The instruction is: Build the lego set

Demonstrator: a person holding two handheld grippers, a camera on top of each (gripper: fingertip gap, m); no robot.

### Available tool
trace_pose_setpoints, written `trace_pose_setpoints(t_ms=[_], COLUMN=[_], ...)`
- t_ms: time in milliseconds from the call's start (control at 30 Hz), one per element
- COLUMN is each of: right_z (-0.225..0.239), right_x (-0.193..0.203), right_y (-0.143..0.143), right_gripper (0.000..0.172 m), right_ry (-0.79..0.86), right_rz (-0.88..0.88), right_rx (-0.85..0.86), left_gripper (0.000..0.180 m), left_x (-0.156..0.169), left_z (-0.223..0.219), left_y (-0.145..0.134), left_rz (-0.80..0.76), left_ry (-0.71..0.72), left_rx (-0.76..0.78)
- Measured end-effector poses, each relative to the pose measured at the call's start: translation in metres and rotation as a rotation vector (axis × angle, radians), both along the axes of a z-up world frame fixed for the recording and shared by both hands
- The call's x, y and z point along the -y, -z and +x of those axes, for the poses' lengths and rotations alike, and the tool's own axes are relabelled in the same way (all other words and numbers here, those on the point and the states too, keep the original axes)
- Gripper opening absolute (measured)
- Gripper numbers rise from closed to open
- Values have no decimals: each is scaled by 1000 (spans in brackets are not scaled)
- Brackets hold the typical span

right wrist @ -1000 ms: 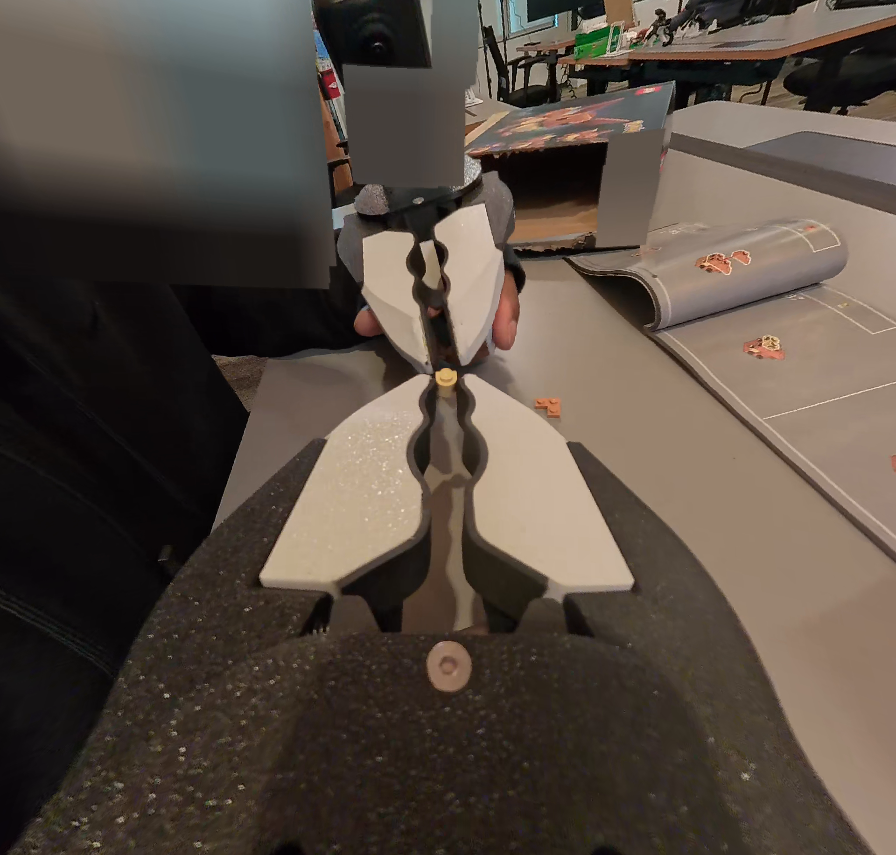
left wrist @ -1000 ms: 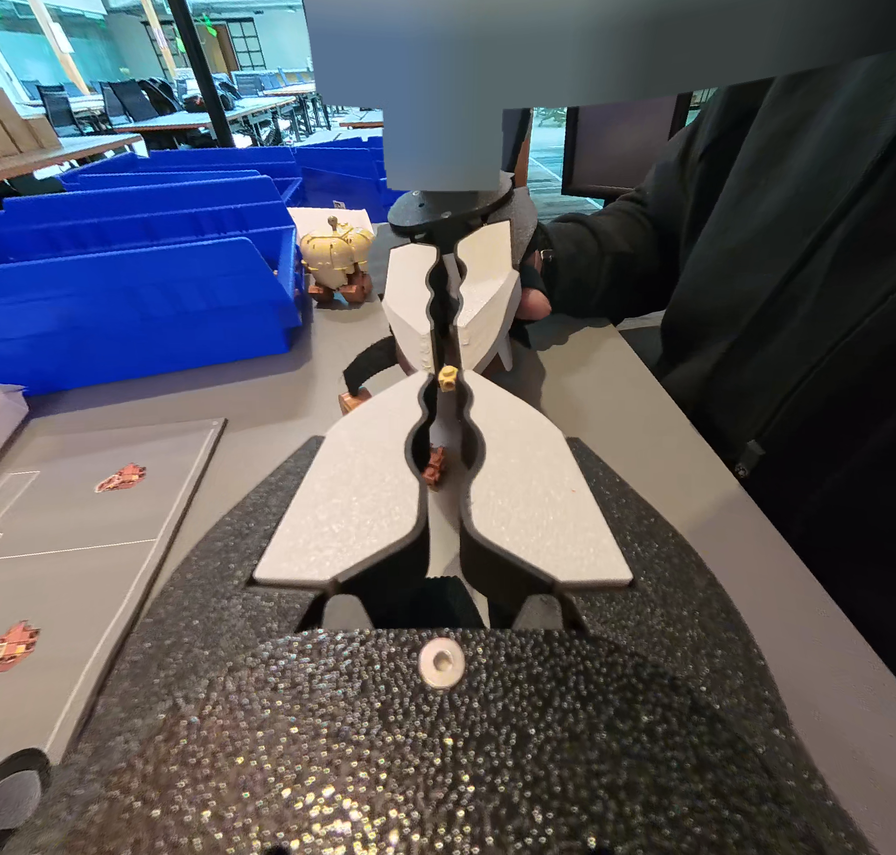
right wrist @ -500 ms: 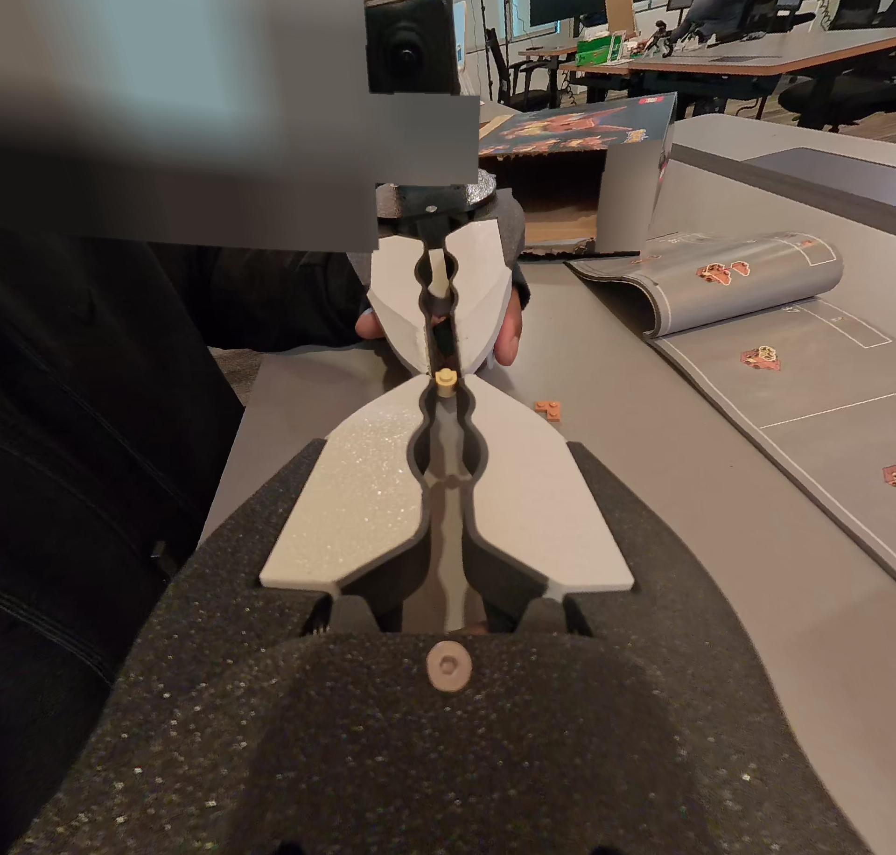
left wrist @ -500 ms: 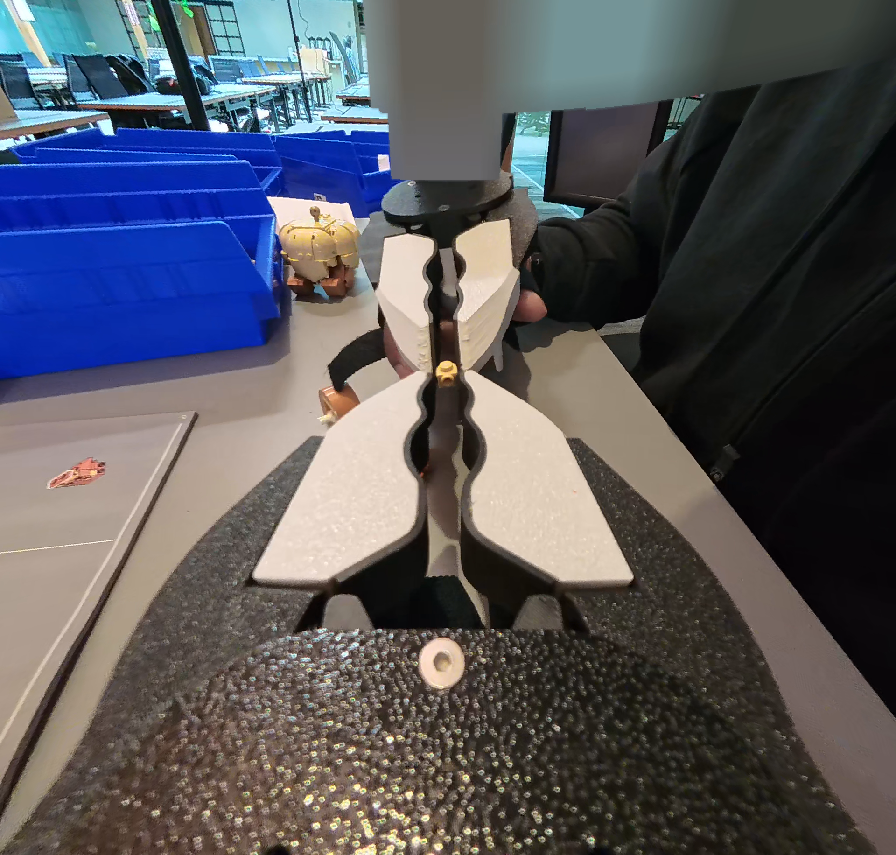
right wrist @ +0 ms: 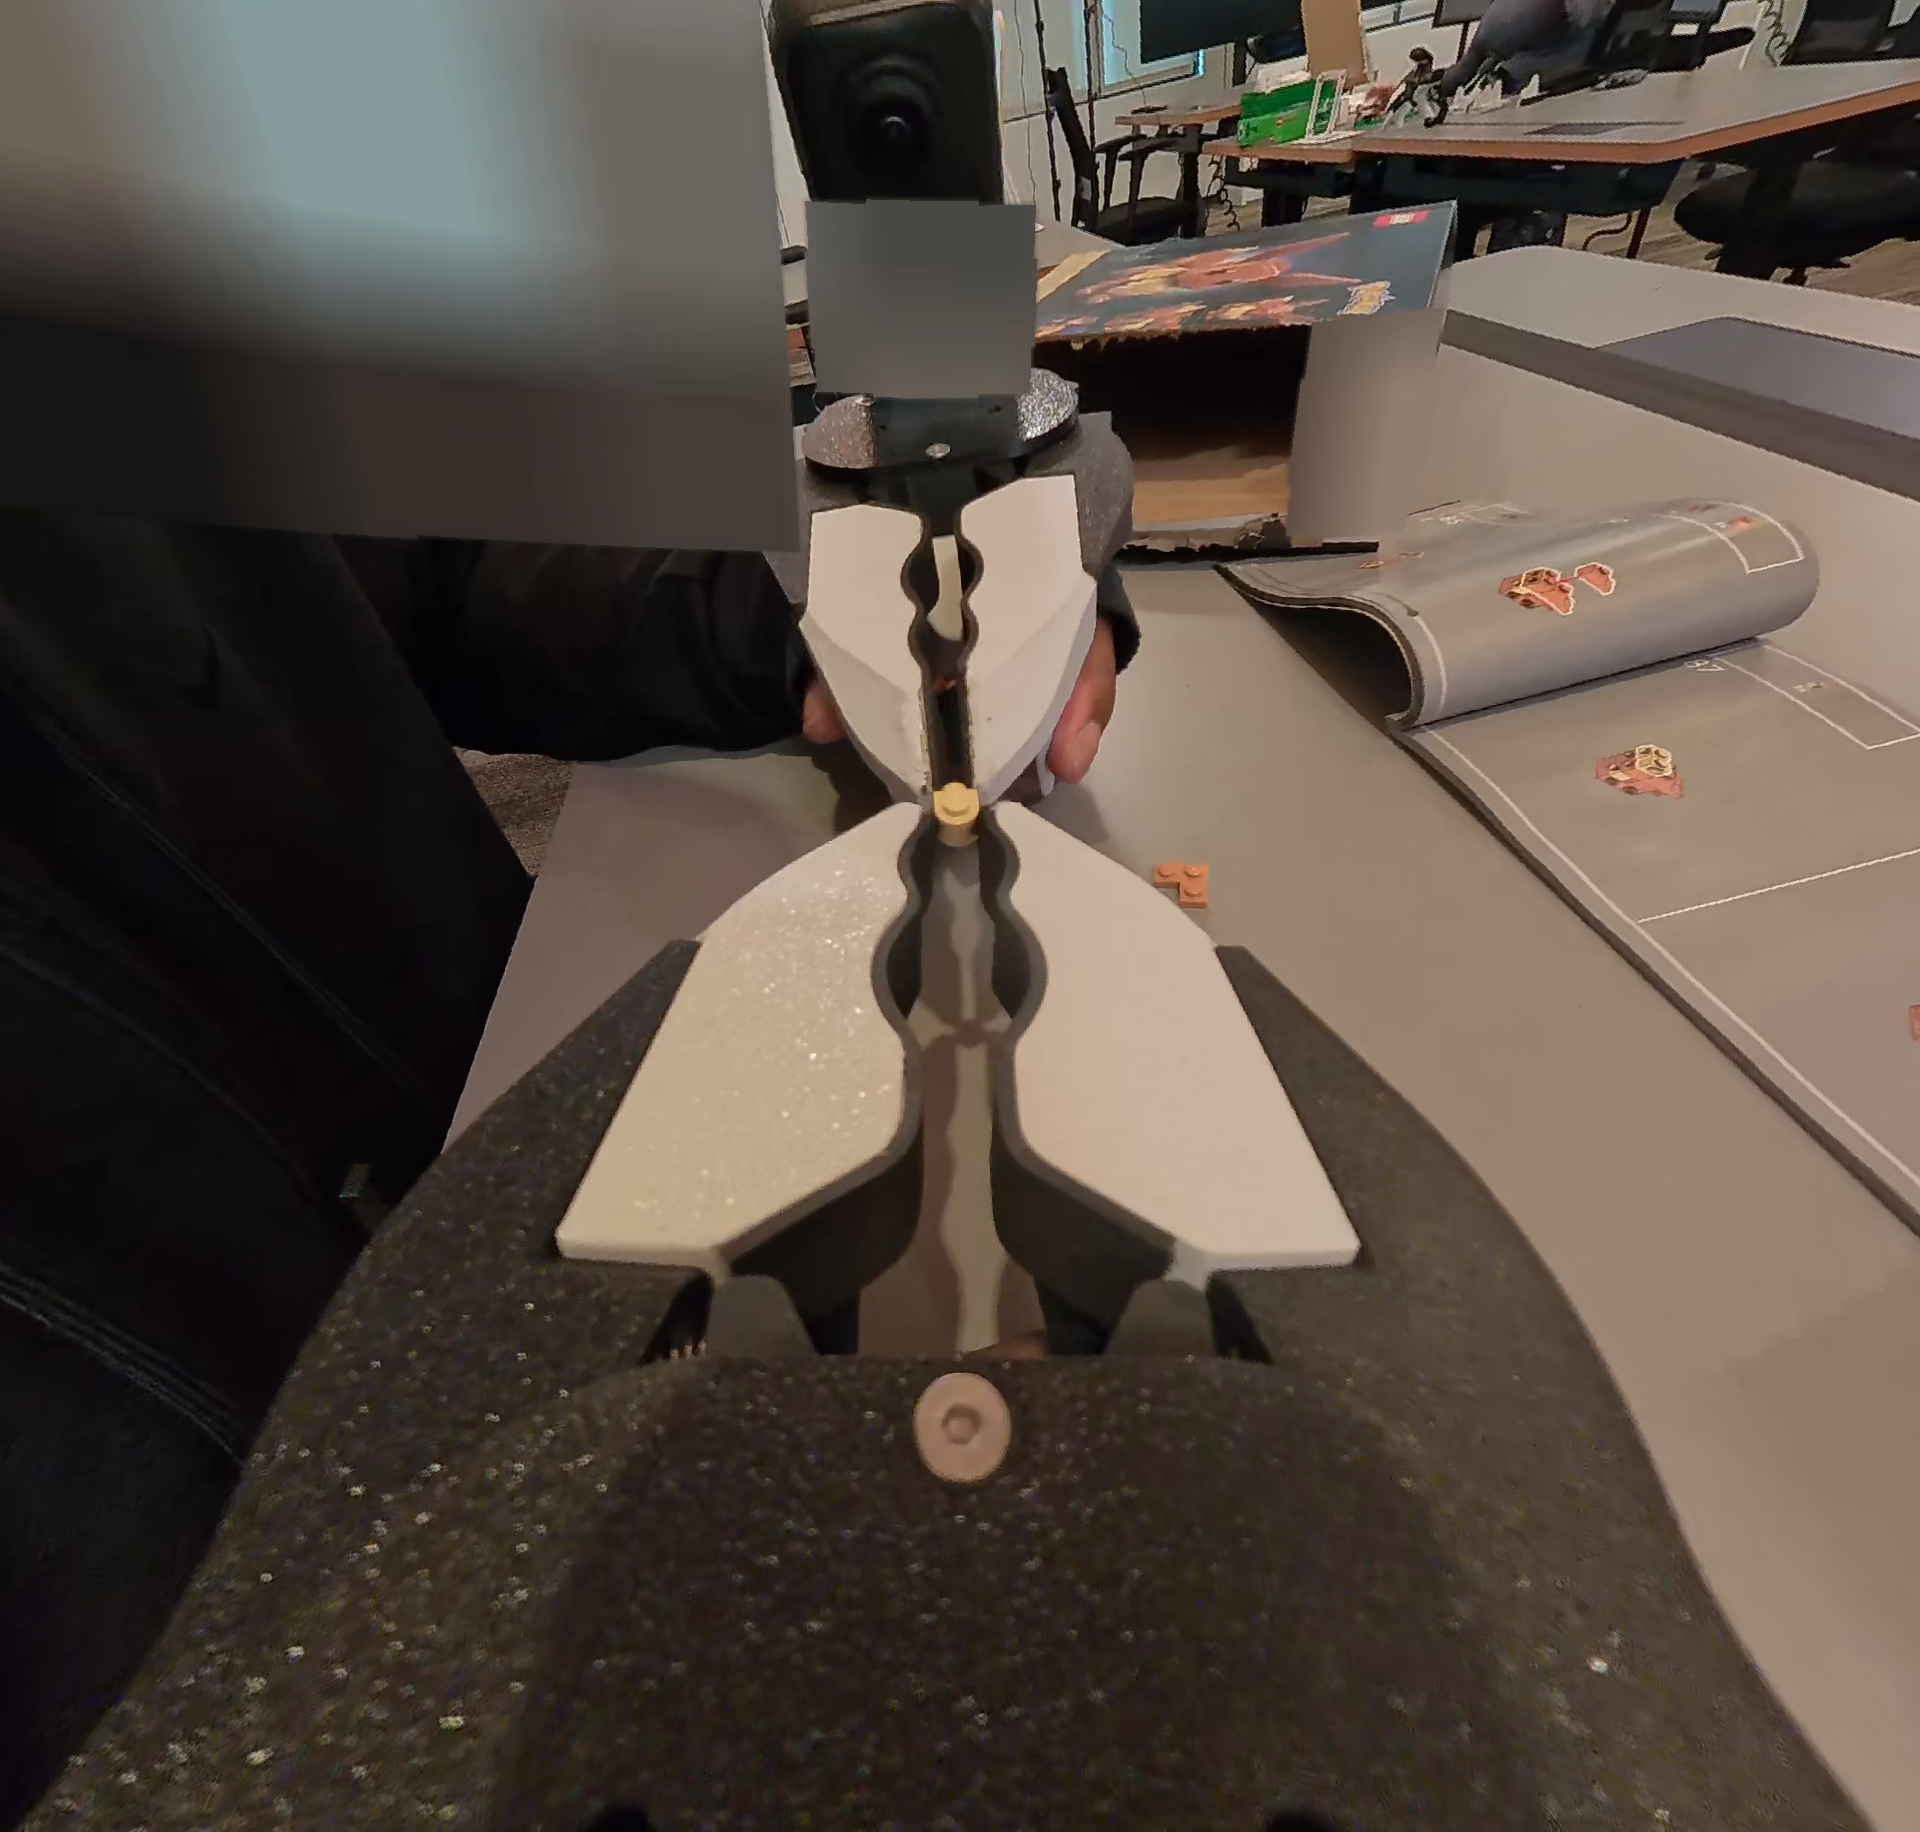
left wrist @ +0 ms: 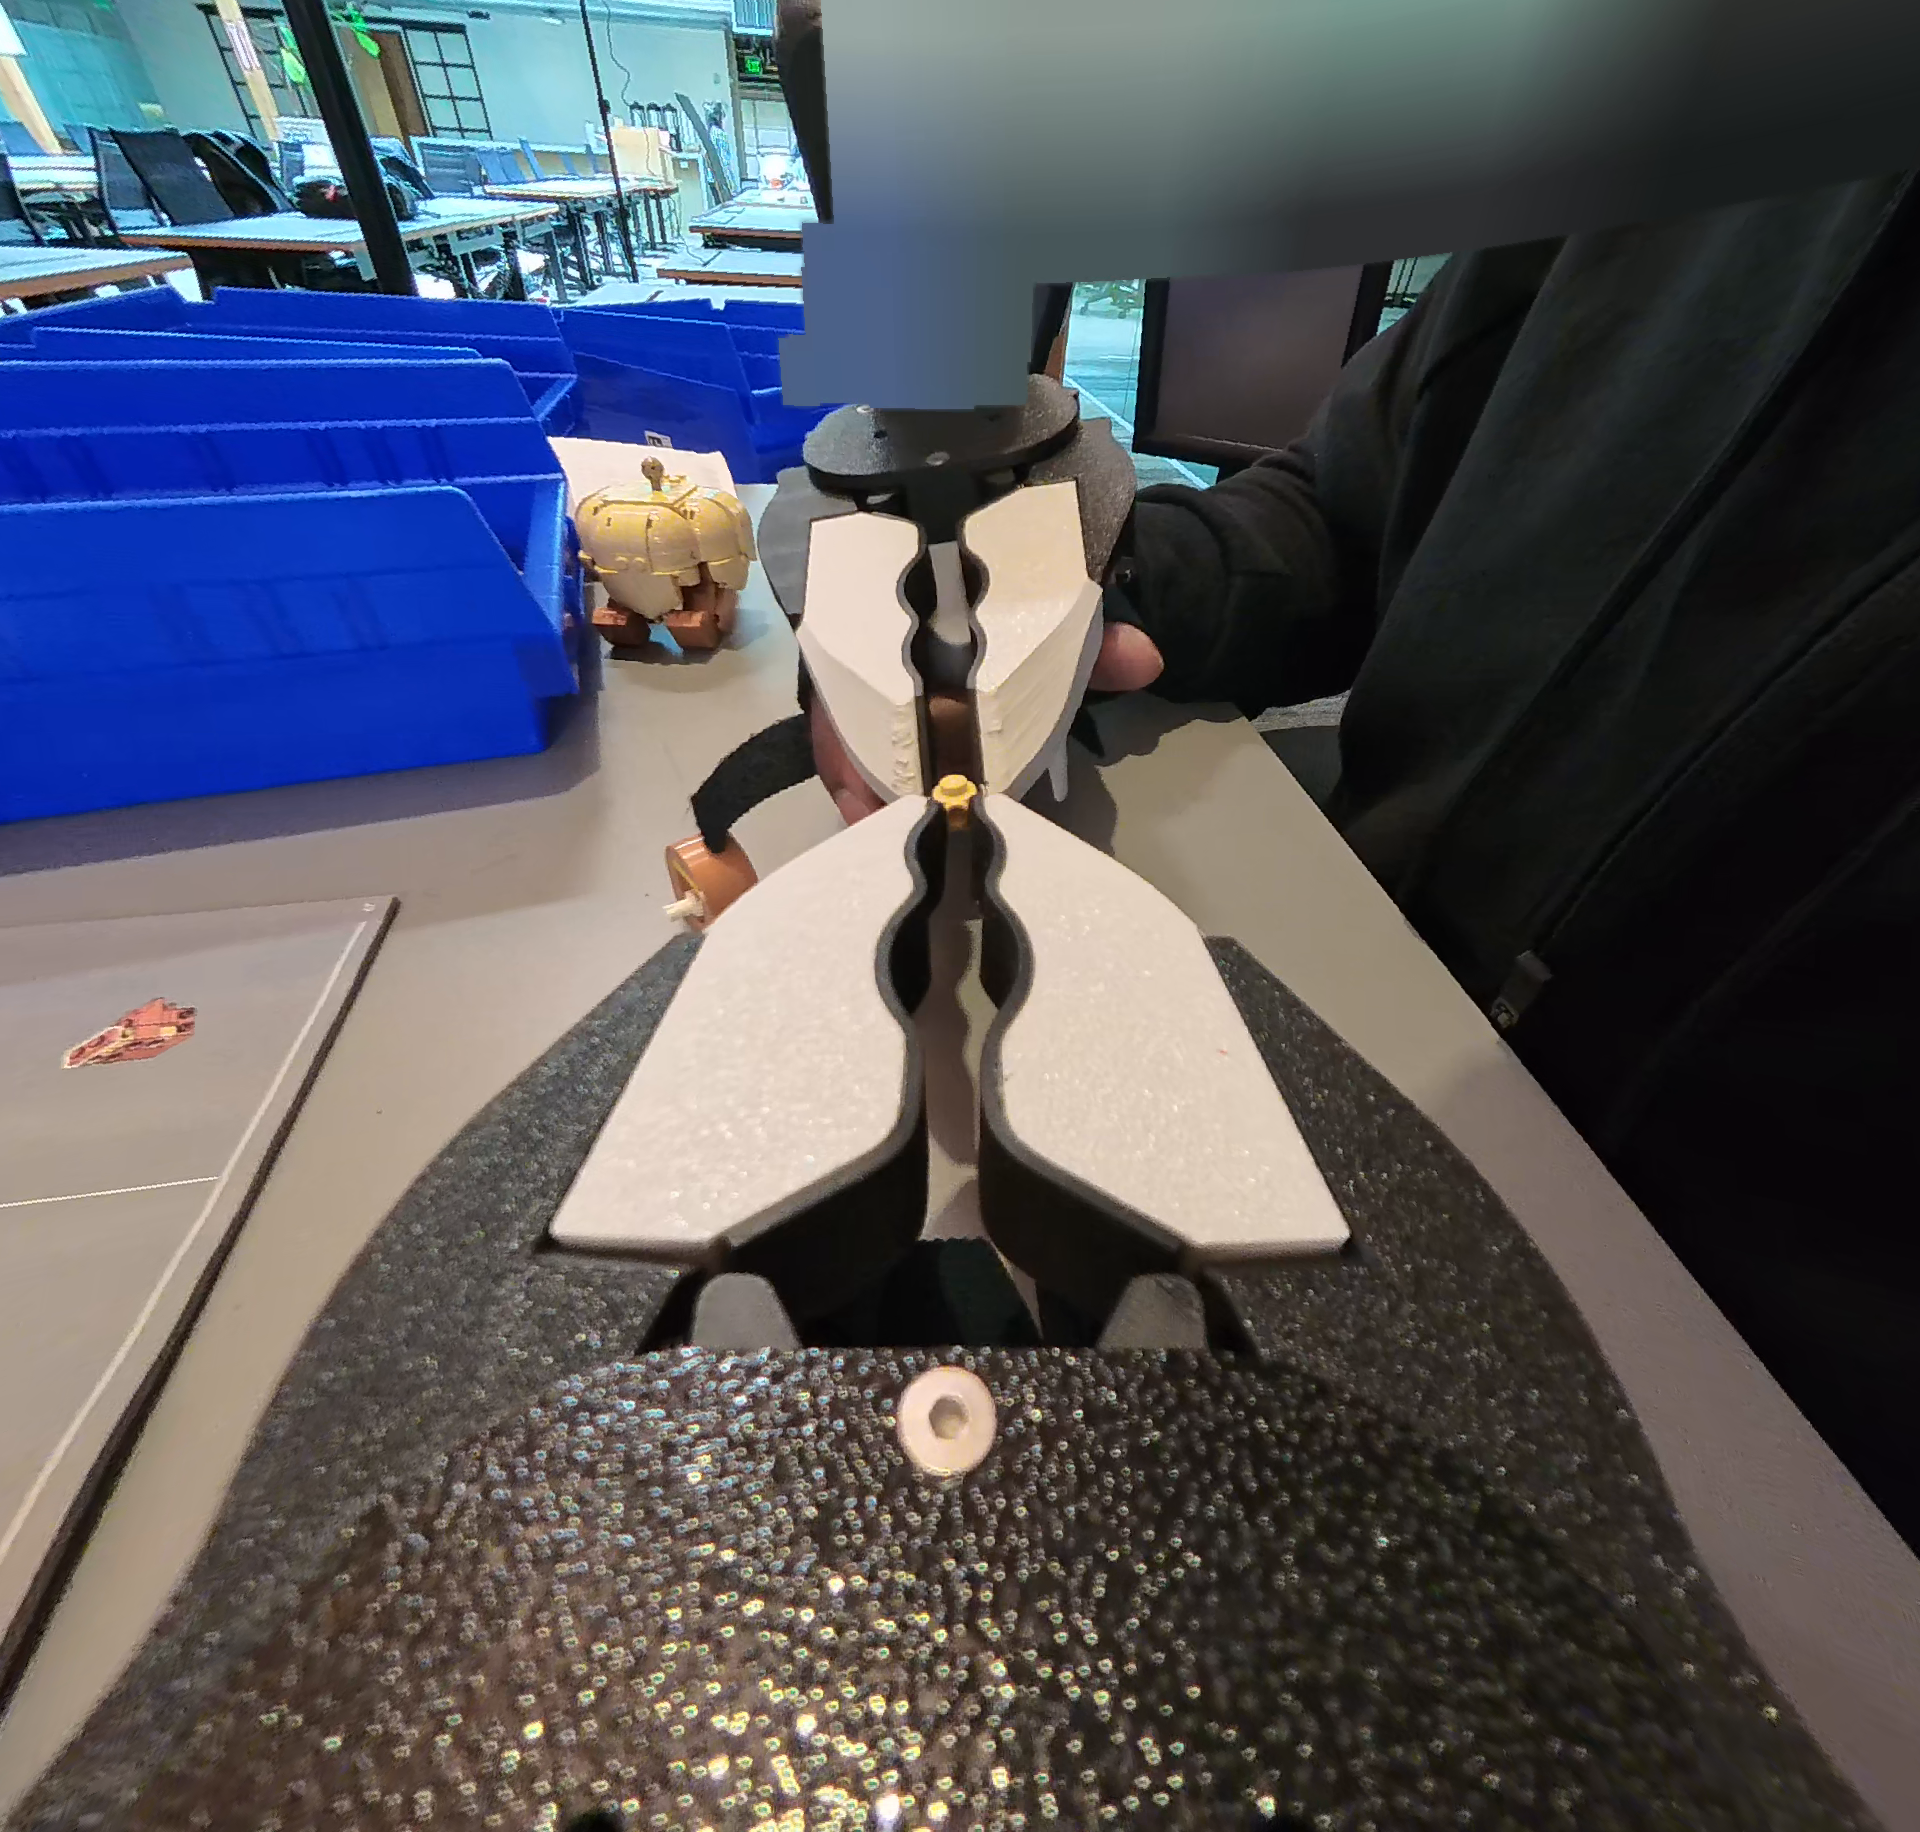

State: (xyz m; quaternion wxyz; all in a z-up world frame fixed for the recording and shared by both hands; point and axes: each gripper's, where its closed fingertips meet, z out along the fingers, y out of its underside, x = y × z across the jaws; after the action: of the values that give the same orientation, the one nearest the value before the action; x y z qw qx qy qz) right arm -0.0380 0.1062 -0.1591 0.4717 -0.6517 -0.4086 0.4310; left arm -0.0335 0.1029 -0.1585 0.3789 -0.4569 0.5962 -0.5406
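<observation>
The view has swung left – both tongs [left wrist: 954,814] [right wrist: 954,814] pinch one tan stud [right wrist: 954,808].

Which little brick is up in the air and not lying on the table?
The tiny tan round one, pinched in the right tool's tips. The orange corner brick lies flat on the table.

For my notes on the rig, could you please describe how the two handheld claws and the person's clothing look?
Both the left claw and right claw have pale grey, wing-shaped fingers with wavy black inner edges, set in a speckled black body with a round screw. A black camera tops one. The person's sleeve is black.
</observation>
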Motion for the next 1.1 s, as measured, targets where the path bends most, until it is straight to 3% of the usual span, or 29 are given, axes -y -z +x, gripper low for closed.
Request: trace_pose_setpoints(t_ms=[800,1100], right_z=[2,14], right_x=[-1,-4], right_y=[1,12], right_gripper=[0,10], right_ry=[11,32], right_rz=[-15,-32], right_rx=[-6,96], left_gripper=[4,3], left_x=[-2,-11], left_z=[-1,-3], left_y=[-1,6], left_rz=[-2,86], left_ry=[-6,-57], left_rx=[5,-29])
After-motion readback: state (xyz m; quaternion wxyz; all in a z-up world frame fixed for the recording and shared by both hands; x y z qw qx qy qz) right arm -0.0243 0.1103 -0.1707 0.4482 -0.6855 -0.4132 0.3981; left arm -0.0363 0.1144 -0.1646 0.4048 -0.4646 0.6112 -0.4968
